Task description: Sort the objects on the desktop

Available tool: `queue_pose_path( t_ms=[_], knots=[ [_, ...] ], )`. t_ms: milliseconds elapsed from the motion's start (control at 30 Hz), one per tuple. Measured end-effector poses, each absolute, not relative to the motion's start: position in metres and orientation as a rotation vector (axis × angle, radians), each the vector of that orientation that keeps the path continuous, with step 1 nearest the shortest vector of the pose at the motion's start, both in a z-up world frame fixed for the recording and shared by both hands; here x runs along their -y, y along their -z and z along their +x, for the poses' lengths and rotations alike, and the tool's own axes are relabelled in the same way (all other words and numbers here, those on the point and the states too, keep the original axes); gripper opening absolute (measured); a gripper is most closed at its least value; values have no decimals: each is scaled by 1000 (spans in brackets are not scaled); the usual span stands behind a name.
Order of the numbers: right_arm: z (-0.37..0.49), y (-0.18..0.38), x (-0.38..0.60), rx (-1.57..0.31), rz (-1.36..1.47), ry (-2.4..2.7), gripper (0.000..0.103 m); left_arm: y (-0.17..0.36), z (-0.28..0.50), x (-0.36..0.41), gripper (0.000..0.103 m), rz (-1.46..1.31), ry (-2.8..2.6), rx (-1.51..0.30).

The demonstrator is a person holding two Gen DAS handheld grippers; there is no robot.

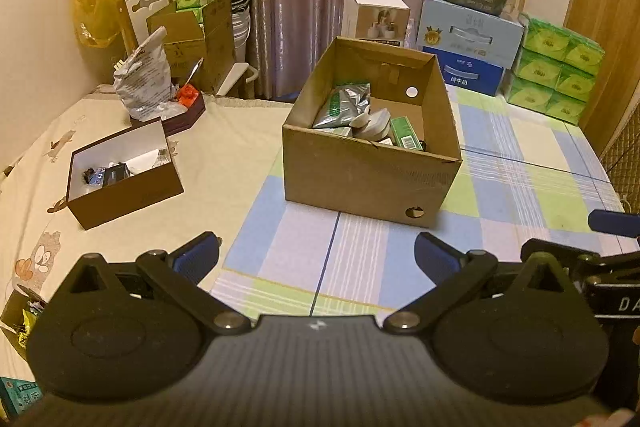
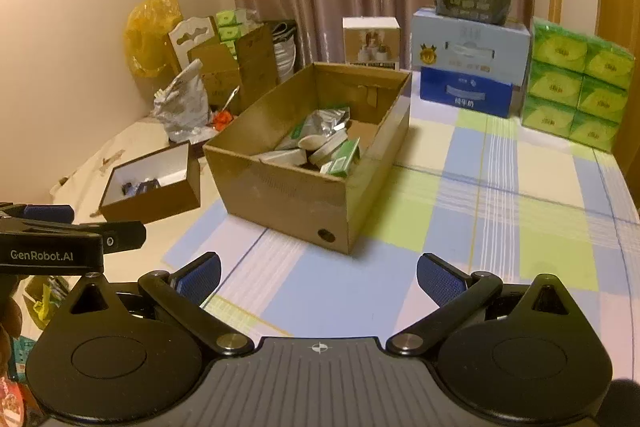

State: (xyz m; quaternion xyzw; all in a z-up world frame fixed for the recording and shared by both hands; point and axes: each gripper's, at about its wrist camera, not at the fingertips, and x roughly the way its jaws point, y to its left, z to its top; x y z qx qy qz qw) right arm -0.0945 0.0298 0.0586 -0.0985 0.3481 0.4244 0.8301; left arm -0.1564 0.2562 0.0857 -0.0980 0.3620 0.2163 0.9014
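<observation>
From the left wrist camera we see our left gripper (image 1: 318, 259) with its blue-padded fingers (image 1: 198, 257) spread wide and holding nothing, hovering above the checked blue, green and white tablecloth (image 1: 520, 163). Straight ahead stands the open brown cardboard box (image 1: 368, 183), holding a silver foil pouch (image 1: 344, 105), a green carton (image 1: 406, 133) and a pale round item we cannot identify. To its left, on a cream printed cloth (image 1: 224, 147), sits a smaller dark brown box with a white interior (image 1: 132, 191), a few small dark items inside.

From the right wrist camera our right gripper (image 2: 319, 281) is likewise spread wide and empty above the tablecloth. The cardboard box lies ahead and slightly left, the smaller box beyond it. Stacked green tissue packs (image 2: 576, 83) stand at the far right, well apart from both boxes.
</observation>
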Motion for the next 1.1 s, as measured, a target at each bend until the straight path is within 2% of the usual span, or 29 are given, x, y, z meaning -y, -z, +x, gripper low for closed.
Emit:
queue_pose_path(
  t_ms=[1100],
  knots=[
    [-92, -54, -17, -755, -176, -854, 101, -68, -154, -245, 102, -213, -456, -774]
  ],
)
